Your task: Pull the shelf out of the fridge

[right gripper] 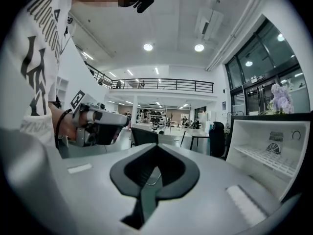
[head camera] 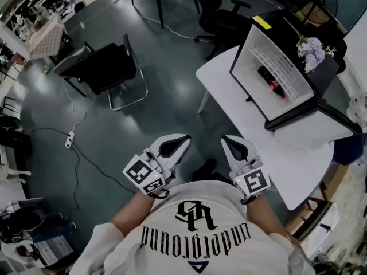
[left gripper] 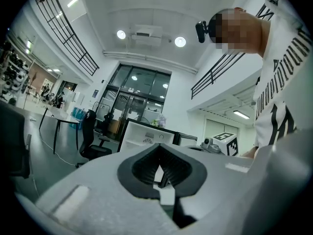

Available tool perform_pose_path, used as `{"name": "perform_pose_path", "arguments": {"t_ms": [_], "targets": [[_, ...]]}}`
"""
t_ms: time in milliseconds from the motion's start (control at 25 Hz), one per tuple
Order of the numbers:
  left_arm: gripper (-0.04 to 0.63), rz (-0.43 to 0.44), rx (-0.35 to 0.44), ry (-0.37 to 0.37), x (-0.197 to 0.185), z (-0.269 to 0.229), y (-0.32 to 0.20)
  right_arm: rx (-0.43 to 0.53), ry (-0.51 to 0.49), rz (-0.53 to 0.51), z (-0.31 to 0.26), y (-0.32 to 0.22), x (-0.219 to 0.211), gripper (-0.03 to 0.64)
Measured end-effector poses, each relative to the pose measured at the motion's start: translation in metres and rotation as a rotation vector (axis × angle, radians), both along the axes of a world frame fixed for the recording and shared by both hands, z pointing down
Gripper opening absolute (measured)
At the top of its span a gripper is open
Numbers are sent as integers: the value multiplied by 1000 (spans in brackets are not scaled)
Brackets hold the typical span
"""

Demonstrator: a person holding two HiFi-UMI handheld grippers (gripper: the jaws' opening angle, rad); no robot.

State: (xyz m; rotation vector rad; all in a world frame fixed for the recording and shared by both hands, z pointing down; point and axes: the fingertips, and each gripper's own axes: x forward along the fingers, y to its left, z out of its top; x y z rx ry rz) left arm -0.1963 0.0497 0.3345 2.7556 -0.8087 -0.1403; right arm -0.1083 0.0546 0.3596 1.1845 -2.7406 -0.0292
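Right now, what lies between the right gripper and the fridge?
Only a little floor and then a bare stretch of the white table. In the head view, nothing stands between the right gripper and the open fridge.

One fridge [head camera: 328, 76], one shelf [head camera: 276, 61], two claws [head camera: 178, 142] [head camera: 230, 144], two chairs [head camera: 106, 67] [head camera: 221, 13].

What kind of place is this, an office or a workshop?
Probably an open-plan lab or office hall: black swivel office chair, white table carrying a small open black fridge, and a railed upper gallery.
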Motion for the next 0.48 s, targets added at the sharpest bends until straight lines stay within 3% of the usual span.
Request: {"name": "perform_pose_path", "arguments": {"t_ms": [240,480], "targets": [[8,39,-15,10,51,-1,-68,0,-3,44,-4,-54,47,2],[8,157,4,2,123,-6,-106,9,-6,145,-4,-81,112,2]]}}
